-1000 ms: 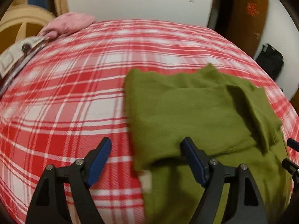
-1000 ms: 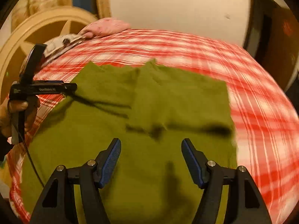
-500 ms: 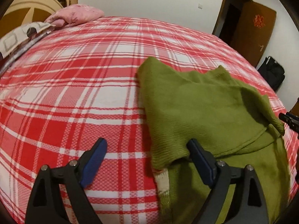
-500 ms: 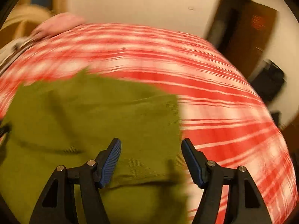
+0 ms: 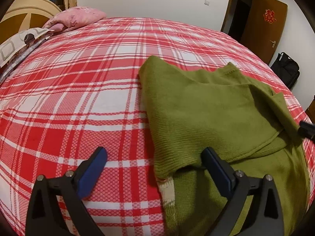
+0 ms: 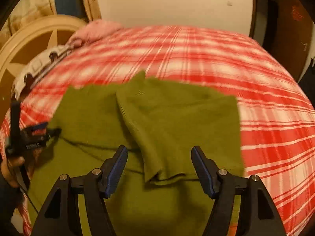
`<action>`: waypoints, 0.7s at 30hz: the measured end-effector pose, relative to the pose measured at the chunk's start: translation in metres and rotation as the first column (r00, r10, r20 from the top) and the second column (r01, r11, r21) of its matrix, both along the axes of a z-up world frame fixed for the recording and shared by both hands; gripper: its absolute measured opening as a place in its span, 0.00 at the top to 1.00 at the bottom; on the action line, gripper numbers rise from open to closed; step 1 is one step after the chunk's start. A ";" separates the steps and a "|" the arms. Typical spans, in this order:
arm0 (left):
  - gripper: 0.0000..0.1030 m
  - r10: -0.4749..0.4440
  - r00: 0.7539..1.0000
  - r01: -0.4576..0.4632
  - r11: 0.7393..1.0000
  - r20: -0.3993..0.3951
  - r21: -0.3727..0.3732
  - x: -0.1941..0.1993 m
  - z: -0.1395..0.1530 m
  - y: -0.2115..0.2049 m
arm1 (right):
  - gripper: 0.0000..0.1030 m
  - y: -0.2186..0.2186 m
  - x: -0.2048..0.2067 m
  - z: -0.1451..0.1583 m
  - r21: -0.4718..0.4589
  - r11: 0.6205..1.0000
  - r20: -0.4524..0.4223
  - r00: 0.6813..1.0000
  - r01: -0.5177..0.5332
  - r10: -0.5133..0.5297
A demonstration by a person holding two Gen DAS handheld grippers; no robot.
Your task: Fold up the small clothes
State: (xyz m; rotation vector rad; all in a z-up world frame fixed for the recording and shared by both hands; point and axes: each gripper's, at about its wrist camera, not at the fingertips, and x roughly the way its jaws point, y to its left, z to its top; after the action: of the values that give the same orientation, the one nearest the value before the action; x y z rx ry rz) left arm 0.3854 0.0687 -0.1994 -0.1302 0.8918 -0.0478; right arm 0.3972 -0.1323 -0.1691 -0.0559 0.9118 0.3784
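From the left wrist, a green sweater (image 5: 206, 118) lies on the right half of a bed with a red plaid cover (image 5: 78, 98). One sleeve is already folded across the body, its cuff hanging just ahead of the right-hand finger. The body below it is not yet folded, so I judge the job roughly at its middle: sleeves in, the lengthwise fold still to do. The left gripper (image 5: 153, 167) has its jaws opening to nearly their widest. Nothing is pinched; the sweater's edge sits between the fingers, and the right finger rests against the cloth. A pink pillow (image 5: 76, 17) lies at the far head of the bed.

From the right wrist, blurred, both sleeves of the sweater (image 6: 157, 118) appear folded inward over the chest, the right one draping toward the camera. The right gripper (image 6: 159, 169) hovers with jaws partly apart, clamped on nothing, with that sleeve's end lying between them. The left gripper (image 6: 37, 133) shows at the far left, held by a hand (image 6: 11, 167).
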 end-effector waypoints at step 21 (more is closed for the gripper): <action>0.00 -0.005 1.000 0.005 0.999 0.008 -0.031 -0.002 0.000 0.000 | 0.36 0.054 -0.060 -0.005 -0.311 0.943 0.194 0.964 -0.117 0.183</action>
State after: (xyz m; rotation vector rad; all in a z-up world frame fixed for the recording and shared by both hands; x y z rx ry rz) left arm 0.3830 0.0691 -0.1996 -0.1568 0.8841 -0.0670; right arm 0.3373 -0.0780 -0.1745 -0.4402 0.7394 0.3661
